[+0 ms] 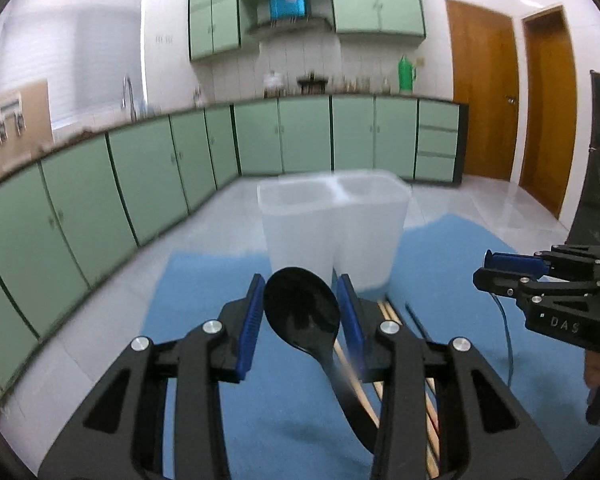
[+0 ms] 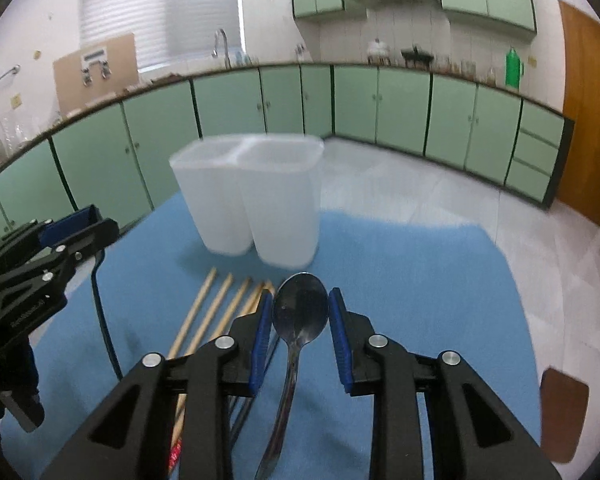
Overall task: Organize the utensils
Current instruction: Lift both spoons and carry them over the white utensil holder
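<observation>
Each tongs grips a spoon, the left tongs (image 1: 300, 312) a black spoon (image 1: 302, 312), the right tongs (image 2: 300, 316) a steel spoon (image 2: 300, 312), bowls pointing up-frame toward the holder (image 2: 256, 196) standing just beyond, above the chopsticks (image 2: 220, 304).

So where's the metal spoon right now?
In the right wrist view, the metal spoon sits between the jaws of the right gripper, bowl forward, above the blue mat. The chopsticks lie to its left, the white holder just ahead.
</observation>
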Demonstrator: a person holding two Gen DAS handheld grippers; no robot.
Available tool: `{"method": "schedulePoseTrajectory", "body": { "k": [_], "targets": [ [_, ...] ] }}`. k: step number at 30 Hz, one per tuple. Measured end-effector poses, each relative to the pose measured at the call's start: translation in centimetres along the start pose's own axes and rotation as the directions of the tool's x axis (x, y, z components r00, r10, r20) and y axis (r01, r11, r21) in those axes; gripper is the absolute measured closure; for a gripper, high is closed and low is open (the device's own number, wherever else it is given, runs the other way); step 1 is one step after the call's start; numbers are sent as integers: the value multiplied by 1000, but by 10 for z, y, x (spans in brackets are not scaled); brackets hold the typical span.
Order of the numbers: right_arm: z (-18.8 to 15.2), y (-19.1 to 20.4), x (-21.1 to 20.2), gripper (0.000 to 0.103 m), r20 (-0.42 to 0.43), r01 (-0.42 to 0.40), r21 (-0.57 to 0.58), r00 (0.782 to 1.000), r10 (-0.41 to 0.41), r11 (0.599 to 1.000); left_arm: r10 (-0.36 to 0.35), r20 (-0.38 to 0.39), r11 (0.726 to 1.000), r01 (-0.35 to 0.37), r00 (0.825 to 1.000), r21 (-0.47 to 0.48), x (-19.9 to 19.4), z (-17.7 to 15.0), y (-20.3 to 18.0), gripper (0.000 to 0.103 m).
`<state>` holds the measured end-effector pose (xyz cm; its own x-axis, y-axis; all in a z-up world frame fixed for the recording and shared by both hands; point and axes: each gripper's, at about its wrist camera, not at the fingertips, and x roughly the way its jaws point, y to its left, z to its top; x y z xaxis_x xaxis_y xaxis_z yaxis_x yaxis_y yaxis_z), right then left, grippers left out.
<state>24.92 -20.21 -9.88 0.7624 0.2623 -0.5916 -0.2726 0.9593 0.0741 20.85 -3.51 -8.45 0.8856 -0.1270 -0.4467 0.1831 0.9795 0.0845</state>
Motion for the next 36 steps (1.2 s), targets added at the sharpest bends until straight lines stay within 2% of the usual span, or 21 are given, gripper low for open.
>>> {"method": "schedulePoseTrajectory", "body": {
  "k": [5, 9, 16, 21, 27, 31, 36],
  "targets": [
    [22, 6, -12, 75, 91, -21, -15, 996, 22, 1000, 8, 94, 1000, -6, 996, -26, -22, 16, -3, 68],
    [55, 3, -18, 75, 160, -32, -21, 986, 35, 999, 2, 159, 1000, 1, 987, -24, -24, 40, -2, 68],
    [118, -15, -16, 75, 268, -40, 27, 963, 31, 999, 3, 268, 1000, 2, 964, -19, 7, 106, -7, 68],
    [148, -15, 6, 75, 285, -12, 36, 958, 1, 999, 12, 286, 1000, -5, 958, -23, 34, 131, -7, 68],
    [161, -16, 33, 75, 274, -2, 68, 962, -17, 998, 54, 255, 998, -47, 965, -33, 81, 137, -3, 68],
    [156, -21, 19, 75, 281, -78, 79, 958, 53, 994, 46, 261, 998, -33, 964, -55, 82, 137, 5, 68],
    [165, -25, 14, 75, 311, -72, 84, 949, 42, 994, 56, 265, 998, -44, 963, -49, 89, 132, 7, 68]
  ]
}}
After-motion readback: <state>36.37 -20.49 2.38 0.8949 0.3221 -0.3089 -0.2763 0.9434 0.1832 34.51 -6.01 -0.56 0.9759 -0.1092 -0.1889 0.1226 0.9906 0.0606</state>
